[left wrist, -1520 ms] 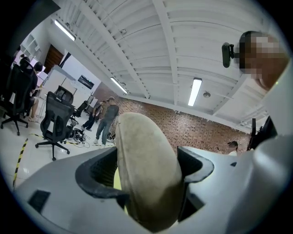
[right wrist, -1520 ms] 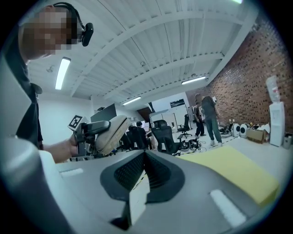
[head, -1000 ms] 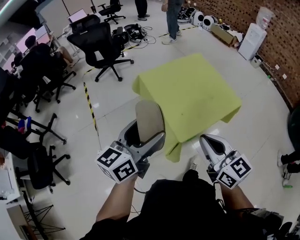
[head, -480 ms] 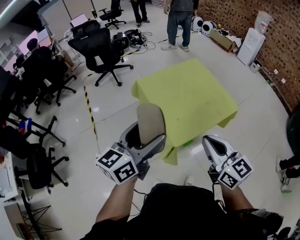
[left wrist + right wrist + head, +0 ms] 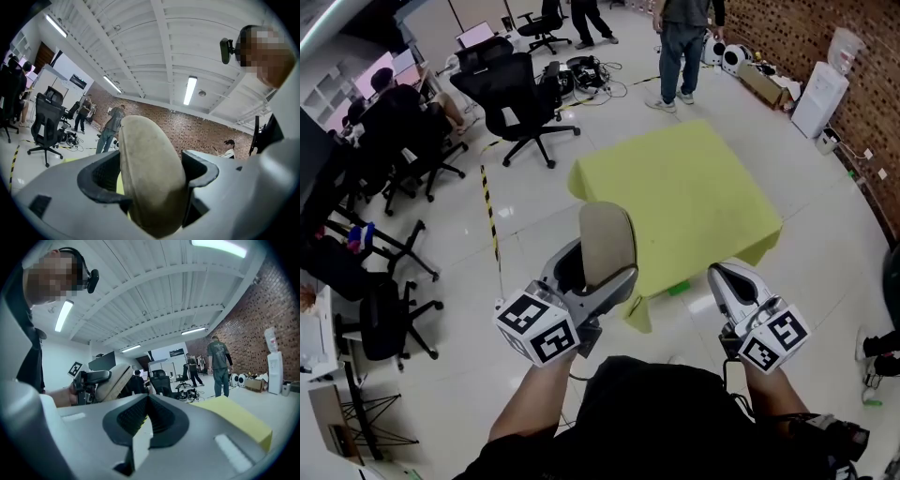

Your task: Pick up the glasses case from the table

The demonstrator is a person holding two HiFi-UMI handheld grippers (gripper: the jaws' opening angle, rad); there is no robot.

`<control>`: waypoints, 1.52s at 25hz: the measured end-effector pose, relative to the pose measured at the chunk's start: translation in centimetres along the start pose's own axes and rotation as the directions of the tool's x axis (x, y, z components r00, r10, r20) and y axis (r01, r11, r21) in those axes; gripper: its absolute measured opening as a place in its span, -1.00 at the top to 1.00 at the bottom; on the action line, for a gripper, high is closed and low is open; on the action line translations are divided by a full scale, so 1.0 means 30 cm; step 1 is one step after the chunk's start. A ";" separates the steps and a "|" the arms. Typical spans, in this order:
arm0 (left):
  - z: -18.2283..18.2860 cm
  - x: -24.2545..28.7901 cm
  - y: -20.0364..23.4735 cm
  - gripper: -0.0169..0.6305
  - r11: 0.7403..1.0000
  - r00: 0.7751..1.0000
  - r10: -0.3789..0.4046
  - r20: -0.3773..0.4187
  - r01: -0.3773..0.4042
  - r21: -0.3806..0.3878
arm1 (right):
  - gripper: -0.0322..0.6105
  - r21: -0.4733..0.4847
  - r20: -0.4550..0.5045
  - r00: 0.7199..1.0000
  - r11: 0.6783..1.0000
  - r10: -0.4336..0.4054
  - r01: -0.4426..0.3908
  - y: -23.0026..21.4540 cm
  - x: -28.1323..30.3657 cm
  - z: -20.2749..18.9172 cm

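Note:
A beige oval glasses case (image 5: 605, 244) stands upright between the jaws of my left gripper (image 5: 592, 270), which is shut on it and held in the air in front of my body. In the left gripper view the glasses case (image 5: 150, 173) fills the gap between both jaws and sticks out well past them. My right gripper (image 5: 733, 289) is held beside it at the right, jaws shut with nothing between them (image 5: 146, 420). From the right gripper view the glasses case (image 5: 116, 378) shows at the left. The table with its yellow-green cloth (image 5: 675, 192) lies ahead, bare.
Black office chairs (image 5: 520, 98) stand to the far left and behind the table. A person in jeans (image 5: 682, 47) stands beyond the table's far side. A black-and-yellow floor tape strip (image 5: 490, 216) runs left of the table. A brick wall (image 5: 825, 37) and a white appliance (image 5: 820, 98) are at the right.
The view has shifted so the table sits slightly farther, and the standing person has stepped closer to the table's far side. Both grippers keep their pose, the case still held.

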State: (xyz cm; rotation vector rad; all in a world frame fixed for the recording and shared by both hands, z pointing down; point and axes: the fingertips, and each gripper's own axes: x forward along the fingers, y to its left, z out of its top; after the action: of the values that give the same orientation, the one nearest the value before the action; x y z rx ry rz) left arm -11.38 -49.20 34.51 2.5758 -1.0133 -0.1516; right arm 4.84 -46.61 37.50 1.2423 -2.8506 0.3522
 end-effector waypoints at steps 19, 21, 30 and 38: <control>-0.014 0.124 -0.037 -0.34 0.999 0.998 -0.044 -0.044 0.044 0.016 | 0.90 0.012 -0.004 1.000 1.000 -0.026 0.026 -0.078 -0.034 -0.014; -0.015 0.120 -0.028 -0.34 0.999 0.998 -0.040 -0.043 0.041 0.012 | 0.90 0.011 -0.004 1.000 1.000 -0.027 0.027 -0.074 -0.028 -0.015; -0.002 0.106 0.000 -0.34 0.999 0.999 -0.037 -0.036 0.038 0.011 | 0.90 0.000 -0.012 1.000 1.000 -0.022 0.022 -0.053 -0.002 -0.018; 0.011 0.095 0.009 -0.33 0.999 0.998 -0.049 -0.032 0.049 0.007 | 0.90 -0.016 -0.011 1.000 1.000 -0.014 0.014 -0.031 0.016 -0.001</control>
State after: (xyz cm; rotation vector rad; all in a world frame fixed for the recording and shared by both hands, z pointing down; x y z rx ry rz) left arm -9.54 -51.41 34.39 2.6025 -0.9413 -0.1193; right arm 5.18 -47.57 37.77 1.2530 -2.8284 0.3338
